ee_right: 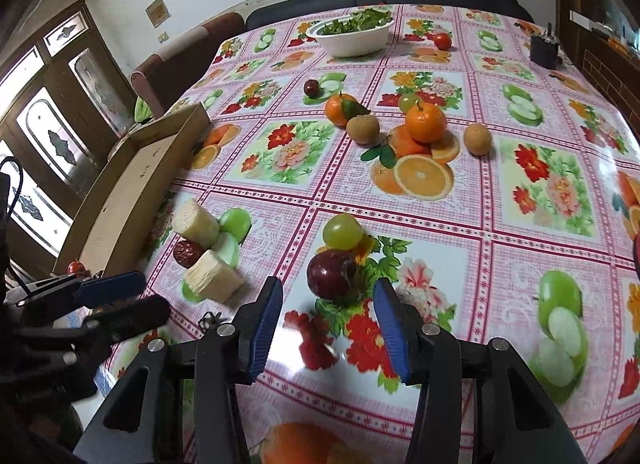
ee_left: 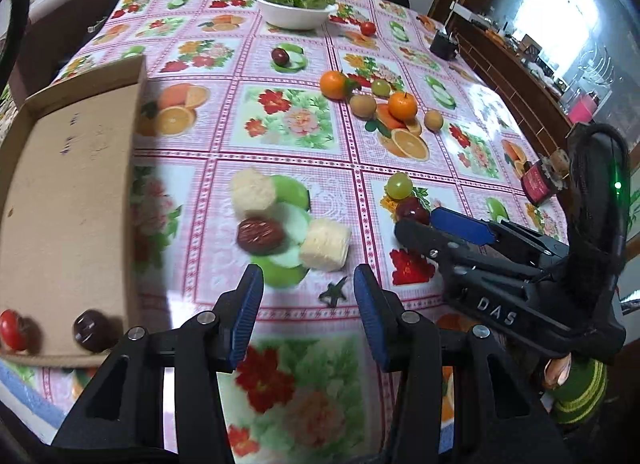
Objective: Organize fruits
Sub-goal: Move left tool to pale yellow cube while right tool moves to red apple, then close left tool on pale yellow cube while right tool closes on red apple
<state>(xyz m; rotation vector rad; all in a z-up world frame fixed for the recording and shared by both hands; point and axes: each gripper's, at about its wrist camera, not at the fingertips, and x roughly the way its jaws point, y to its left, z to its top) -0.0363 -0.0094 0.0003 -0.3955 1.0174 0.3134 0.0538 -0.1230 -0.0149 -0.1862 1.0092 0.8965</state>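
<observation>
My left gripper (ee_left: 308,282) is open and empty, just short of a brown date (ee_left: 260,235) and two pale cut chunks (ee_left: 325,250) on the table. A cardboard tray (ee_left: 68,200) at the left holds a small red tomato (ee_left: 13,329) and a dark fruit (ee_left: 90,330). My right gripper (ee_right: 327,294) is open, its jaws on either side of a dark red plum (ee_right: 332,274), with a green grape (ee_right: 343,231) just beyond. Two oranges (ee_right: 425,122), two brown kiwis (ee_right: 362,128) and another plum (ee_right: 311,88) lie farther back.
A white bowl of greens (ee_right: 352,35) stands at the far edge, a tomato (ee_right: 442,40) beside it. A small black box (ee_right: 543,49) sits far right. A dark red jar (ee_left: 541,181) stands at the right in the left wrist view. A sofa lies behind the table.
</observation>
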